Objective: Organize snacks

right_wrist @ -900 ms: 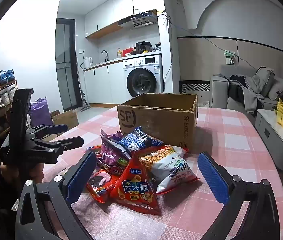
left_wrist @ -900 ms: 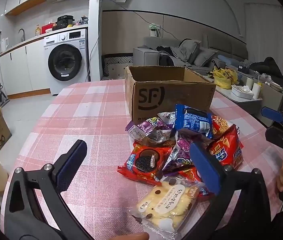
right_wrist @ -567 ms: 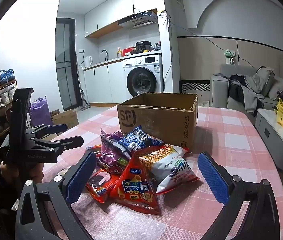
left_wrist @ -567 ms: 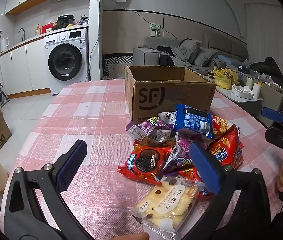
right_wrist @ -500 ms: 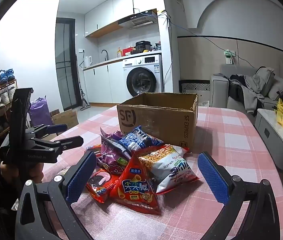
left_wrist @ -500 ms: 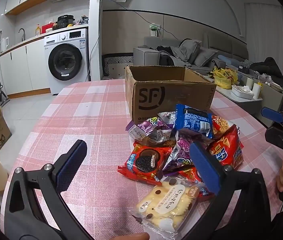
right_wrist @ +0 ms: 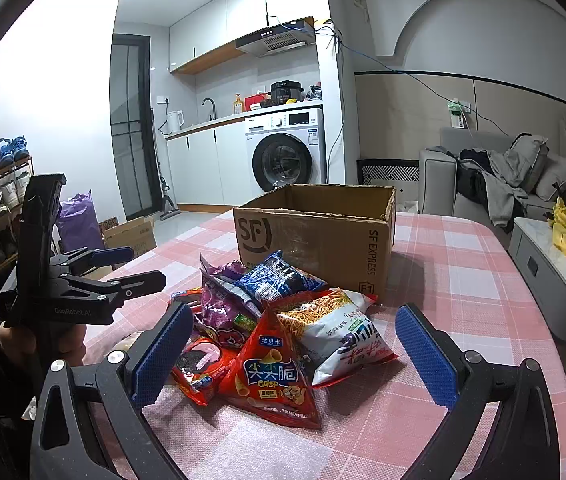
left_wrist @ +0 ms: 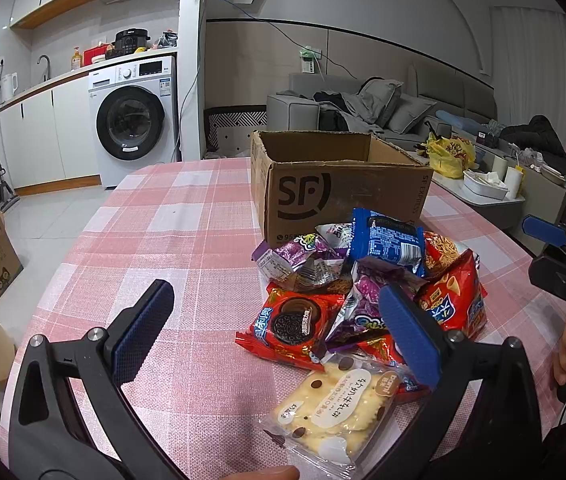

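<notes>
My snack pile point(right_wrist: 271, 328) lies heaped on the pink checked tablecloth point(left_wrist: 187, 240), just near of the open SF carton point(left_wrist: 343, 192). My left gripper point(left_wrist: 279, 328) and right gripper point(right_wrist: 291, 348) both gape wide, holding nothing. The lower packets are mostly buried.

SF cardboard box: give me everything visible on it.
The brown corrugated cardboard box stands upright on the pink checked tablecloth, top open, flaps absent or folded out of sight, rim edges frayed. A black SF logo marks its front face; "SF EXPRESS" runs down the side. Its inside floor is hidden. The pile of snack packets lies against its front; neither gripper touches it.
</notes>
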`<state>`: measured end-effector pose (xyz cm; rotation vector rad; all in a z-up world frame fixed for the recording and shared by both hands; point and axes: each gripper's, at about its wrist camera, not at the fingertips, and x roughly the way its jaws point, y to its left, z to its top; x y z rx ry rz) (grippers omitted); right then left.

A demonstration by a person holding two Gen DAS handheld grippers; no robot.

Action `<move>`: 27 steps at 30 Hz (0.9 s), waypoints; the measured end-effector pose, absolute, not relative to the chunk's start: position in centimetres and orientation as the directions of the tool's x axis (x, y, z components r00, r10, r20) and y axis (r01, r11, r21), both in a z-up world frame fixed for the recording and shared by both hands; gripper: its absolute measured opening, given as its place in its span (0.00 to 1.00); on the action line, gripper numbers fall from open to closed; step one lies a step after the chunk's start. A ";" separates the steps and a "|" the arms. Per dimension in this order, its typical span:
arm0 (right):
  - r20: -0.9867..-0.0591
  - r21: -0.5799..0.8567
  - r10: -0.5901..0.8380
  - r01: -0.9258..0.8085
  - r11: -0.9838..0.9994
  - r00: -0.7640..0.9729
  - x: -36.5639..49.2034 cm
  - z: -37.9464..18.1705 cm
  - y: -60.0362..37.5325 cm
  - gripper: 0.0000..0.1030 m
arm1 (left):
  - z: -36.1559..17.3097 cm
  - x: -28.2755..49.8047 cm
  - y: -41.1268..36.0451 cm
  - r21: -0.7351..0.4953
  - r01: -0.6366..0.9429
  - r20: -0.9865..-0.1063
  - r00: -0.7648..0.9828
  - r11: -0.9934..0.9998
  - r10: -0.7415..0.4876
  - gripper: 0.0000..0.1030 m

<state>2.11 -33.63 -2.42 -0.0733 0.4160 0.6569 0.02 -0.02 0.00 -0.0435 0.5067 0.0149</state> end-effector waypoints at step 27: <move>-0.404 0.060 0.560 -0.590 0.805 0.723 2.3 -2.6 -34.1 1.00 | 0.0 0.0 0.0 -0.041 -0.024 -0.486 0.874 0.999 0.001 0.99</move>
